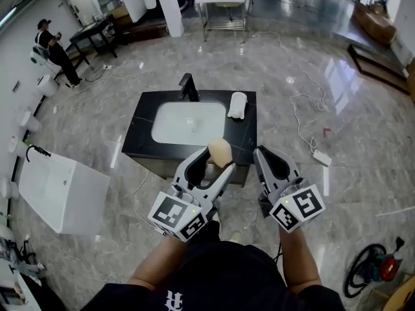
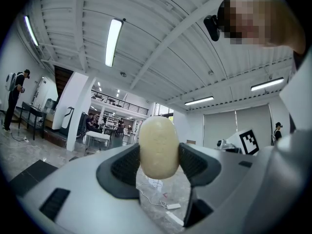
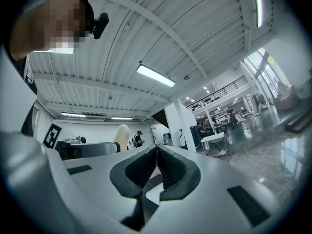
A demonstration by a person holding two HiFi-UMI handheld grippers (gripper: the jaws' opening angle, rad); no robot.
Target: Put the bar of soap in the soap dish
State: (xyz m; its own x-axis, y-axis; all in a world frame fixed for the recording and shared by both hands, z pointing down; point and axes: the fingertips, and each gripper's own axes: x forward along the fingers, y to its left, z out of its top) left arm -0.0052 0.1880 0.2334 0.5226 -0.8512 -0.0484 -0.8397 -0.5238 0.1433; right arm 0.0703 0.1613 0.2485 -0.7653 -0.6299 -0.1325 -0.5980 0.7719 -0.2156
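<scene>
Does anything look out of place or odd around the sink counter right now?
Nothing is spilled or broken. A white power strip lies loose on the floor, right of the sink counter. The soap bar is clamped in the left gripper, away from the counter.
</scene>
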